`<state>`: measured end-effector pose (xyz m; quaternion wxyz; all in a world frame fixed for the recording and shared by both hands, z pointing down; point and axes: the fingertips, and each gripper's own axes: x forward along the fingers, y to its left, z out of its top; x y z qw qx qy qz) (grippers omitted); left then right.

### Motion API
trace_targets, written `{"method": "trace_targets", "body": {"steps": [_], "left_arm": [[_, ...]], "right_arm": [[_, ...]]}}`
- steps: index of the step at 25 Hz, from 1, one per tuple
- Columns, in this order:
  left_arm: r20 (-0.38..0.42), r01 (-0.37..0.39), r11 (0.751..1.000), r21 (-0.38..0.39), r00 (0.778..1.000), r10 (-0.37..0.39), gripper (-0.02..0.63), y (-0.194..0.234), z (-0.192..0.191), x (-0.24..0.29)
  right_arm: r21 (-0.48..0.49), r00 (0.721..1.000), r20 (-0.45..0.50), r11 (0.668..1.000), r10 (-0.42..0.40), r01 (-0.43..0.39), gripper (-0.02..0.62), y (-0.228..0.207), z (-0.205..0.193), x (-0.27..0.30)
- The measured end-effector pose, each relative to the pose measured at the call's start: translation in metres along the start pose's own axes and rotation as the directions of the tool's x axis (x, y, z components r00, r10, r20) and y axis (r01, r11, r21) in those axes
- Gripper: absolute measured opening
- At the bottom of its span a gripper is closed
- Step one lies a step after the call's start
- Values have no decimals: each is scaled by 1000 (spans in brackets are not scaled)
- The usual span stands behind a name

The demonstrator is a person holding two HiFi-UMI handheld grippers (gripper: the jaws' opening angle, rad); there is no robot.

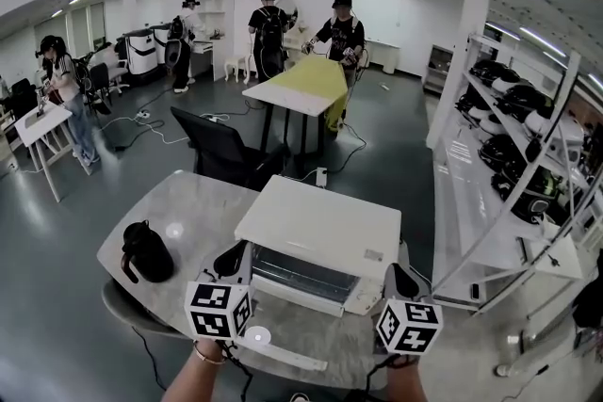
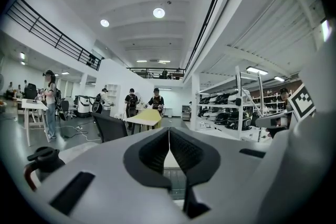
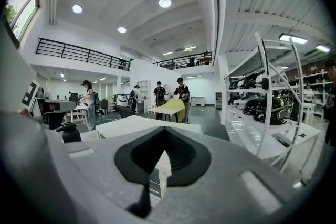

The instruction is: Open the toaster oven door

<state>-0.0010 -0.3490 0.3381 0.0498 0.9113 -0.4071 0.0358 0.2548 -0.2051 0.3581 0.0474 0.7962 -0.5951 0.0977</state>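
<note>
A white toaster oven (image 1: pixel 320 235) stands on a round pale table (image 1: pixel 184 202). Its glass door (image 1: pixel 301 275) faces me and looks closed against the front. My left gripper (image 1: pixel 230 261) hovers at the oven's front left corner with its jaws together and nothing between them. In the left gripper view the fingertips (image 2: pixel 168 129) meet, and the oven's front (image 2: pixel 176 182) shows below them. My right gripper (image 1: pixel 403 282) hangs off the oven's front right corner, also shut and empty. In the right gripper view its jaws (image 3: pixel 164 129) point over the oven's top (image 3: pixel 139 126).
A black jug (image 1: pixel 146 251) sits on the table's left side. A white bar (image 1: pixel 283 355) lies in front of the oven. A black chair (image 1: pixel 221 151) stands behind the table, and a white shelf rack (image 1: pixel 528 155) runs along the right. People stand around a yellow-covered table (image 1: pixel 306 85) farther back.
</note>
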Motion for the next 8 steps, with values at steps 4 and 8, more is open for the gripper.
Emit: {"method": "trace_targets", "body": {"steps": [4,8], "left_arm": [[-5,-6,1000,-3,1000,6,6,-2,-4,-2],[-9,-8,1000,-4,1000,8,6,-5,-6,-4]], "right_arm": [[-6,1000,-6,1000,0,0,5,0,-4,-2],[-6,1000,-7,1000,-9,9,5,-3,-6,-6]]}}
